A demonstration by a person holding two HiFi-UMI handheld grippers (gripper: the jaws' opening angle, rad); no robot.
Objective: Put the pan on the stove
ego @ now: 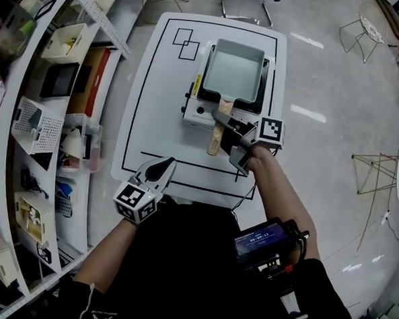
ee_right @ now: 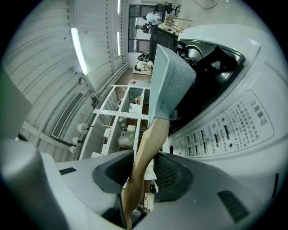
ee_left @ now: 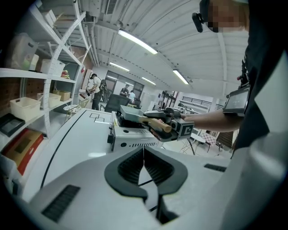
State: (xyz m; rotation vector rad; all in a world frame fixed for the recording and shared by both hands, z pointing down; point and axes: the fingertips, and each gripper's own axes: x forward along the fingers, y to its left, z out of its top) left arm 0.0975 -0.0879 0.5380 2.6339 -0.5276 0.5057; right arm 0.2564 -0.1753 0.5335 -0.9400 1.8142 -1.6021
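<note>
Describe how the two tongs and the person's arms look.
The left tongs and right tongs have pale grey shells, dark ribbed pads, and a white cube with black square markers each. The person wears a black top, forearms bare.

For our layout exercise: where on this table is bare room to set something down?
Free: the table left of the stove, this side of the drawn squares, and the strip between stove and left gripper. Crowded: the stove's front, around the pan handle and right gripper.
</note>
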